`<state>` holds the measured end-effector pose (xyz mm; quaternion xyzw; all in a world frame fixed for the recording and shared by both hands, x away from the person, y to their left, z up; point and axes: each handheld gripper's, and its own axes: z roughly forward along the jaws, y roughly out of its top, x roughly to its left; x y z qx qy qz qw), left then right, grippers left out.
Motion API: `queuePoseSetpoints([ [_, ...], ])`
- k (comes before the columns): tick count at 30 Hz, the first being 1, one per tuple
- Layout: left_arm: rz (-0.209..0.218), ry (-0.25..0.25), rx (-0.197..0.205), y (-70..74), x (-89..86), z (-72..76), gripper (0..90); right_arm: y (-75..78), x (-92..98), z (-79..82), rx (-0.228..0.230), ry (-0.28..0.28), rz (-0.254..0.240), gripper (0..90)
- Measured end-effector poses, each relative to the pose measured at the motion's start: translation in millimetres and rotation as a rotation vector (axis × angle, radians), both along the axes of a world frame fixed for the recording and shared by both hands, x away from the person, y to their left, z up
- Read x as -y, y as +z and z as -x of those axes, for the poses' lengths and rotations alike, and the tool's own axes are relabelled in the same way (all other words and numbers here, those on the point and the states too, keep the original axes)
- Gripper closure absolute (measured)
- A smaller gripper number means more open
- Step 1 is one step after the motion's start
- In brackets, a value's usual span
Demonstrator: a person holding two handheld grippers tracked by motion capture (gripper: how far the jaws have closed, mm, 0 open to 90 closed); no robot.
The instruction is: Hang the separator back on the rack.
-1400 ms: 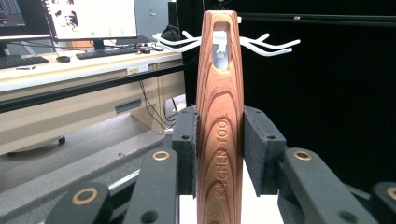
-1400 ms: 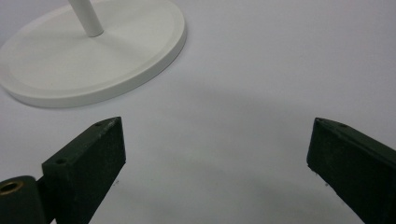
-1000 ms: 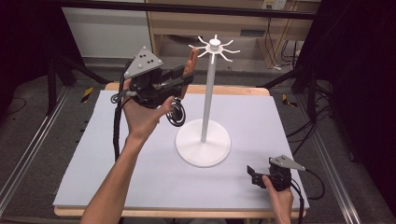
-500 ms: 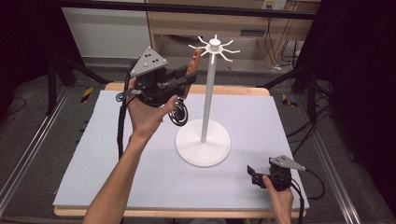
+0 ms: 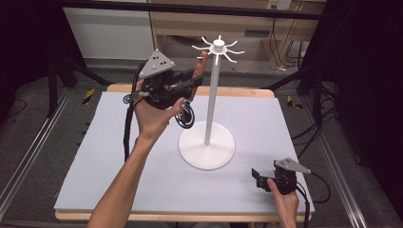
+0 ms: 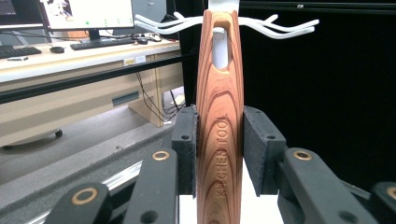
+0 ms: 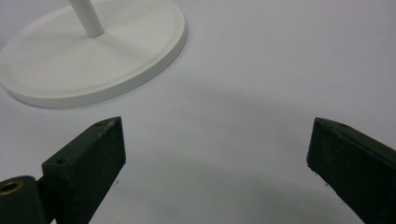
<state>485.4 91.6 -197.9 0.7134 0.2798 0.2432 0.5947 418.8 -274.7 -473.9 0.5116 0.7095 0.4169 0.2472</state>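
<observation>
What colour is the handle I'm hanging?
Reddish-brown striped wood grain on the handle, clearest in the left gripper view.

1 white metal hook stand [image 5: 207,142], 1 striped wooden utensil handle [image 6: 219,116], 2 black handheld tools, left [image 5: 192,83] and right [image 5: 259,179], on 1 grey bench [image 5: 95,161].

A lab: computer monitor [image 6: 88,14] and keyboard [image 6: 105,43] on a desk [image 6: 70,60], black curtains, floor cables.
</observation>
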Motion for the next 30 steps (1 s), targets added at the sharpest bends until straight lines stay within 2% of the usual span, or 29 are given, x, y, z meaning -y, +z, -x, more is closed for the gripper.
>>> queuePoseSetpoints([
  [14,0.021,-0.011,-0.006,-7.8,1.7,-4.8,66.8,-1.1,-1.5,-0.3,-0.007,0.003,-0.002,5.0],
  [24,0.007,0.019,0.026,-10.1,8.1,-5.9,66.6,-1.9,-2.4,-1.2,-0.011,0.009,0.001,5.0],
  [30,0.017,0.023,0.031,-11.4,9.0,-7.3,66.4,-2.2,-3.0,-1.5,-0.015,0.010,-0.002,5.0],
])
